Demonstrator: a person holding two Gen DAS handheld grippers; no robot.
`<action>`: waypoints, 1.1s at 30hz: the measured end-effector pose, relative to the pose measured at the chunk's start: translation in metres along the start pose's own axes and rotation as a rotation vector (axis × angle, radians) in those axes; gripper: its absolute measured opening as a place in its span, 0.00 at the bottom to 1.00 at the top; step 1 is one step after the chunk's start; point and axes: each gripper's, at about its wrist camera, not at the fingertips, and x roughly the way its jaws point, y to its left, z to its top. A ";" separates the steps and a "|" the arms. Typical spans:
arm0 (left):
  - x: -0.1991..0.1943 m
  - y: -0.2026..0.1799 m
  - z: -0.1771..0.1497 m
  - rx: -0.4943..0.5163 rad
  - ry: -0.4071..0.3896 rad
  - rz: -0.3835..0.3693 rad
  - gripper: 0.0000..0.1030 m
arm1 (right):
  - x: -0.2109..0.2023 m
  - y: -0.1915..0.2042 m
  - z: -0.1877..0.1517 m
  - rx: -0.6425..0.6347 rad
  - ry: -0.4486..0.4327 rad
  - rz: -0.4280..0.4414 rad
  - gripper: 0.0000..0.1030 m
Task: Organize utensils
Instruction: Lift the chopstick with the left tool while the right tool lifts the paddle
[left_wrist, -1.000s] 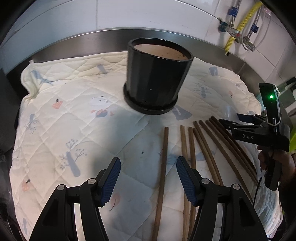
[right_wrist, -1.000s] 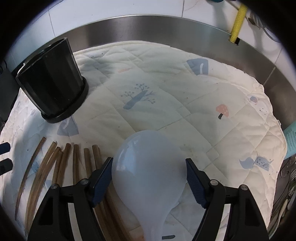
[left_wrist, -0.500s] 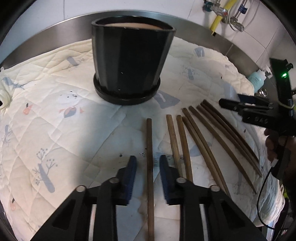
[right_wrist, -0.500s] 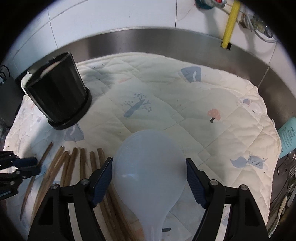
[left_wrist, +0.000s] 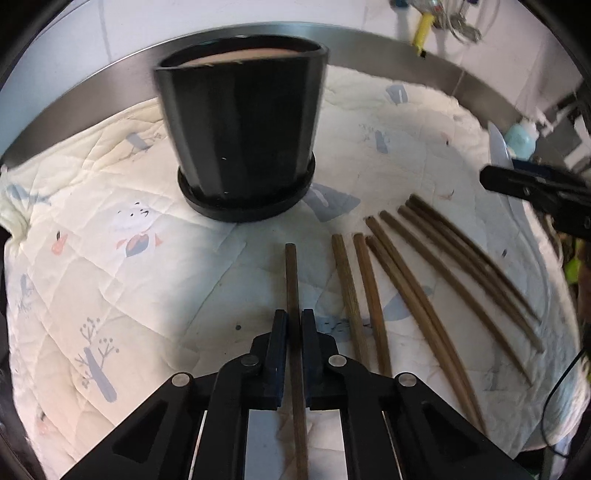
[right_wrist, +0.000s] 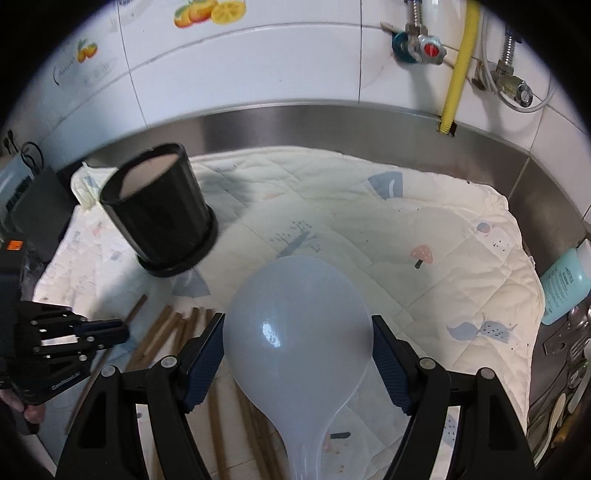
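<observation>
My left gripper (left_wrist: 294, 325) is shut on a brown wooden chopstick (left_wrist: 291, 273) that points toward the black ribbed pot (left_wrist: 242, 136) on its saucer. Several more chopsticks (left_wrist: 417, 280) lie fanned on the quilted cloth (left_wrist: 110, 258) to the right. My right gripper (right_wrist: 297, 343) is shut on a translucent white spoon (right_wrist: 297, 328), gripping the wide bowl between its blue pads, above the cloth. The pot (right_wrist: 159, 218) stands at the left in the right wrist view. The left gripper (right_wrist: 107, 332) shows there too, over the chopsticks (right_wrist: 173, 328).
A steel rim (right_wrist: 295, 129) and white tiled wall with pipes and a yellow hose (right_wrist: 458, 66) border the back. A teal bottle (right_wrist: 565, 280) and metal utensils (right_wrist: 576, 354) sit at the right edge. A dark box (right_wrist: 37, 206) stands at the left.
My left gripper moved toward the pot and closed on the leftmost chopstick. My right gripper rose and tilted up with the spoon, showing more wall.
</observation>
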 end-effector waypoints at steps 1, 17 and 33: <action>-0.004 0.001 -0.001 -0.011 -0.014 -0.004 0.06 | -0.003 0.000 0.000 0.002 -0.006 0.007 0.81; -0.132 0.032 0.008 -0.174 -0.341 -0.084 0.06 | -0.044 0.011 0.004 0.012 -0.098 0.050 0.81; -0.221 0.050 0.121 -0.166 -0.758 -0.054 0.06 | -0.075 0.013 0.006 0.051 -0.187 0.050 0.81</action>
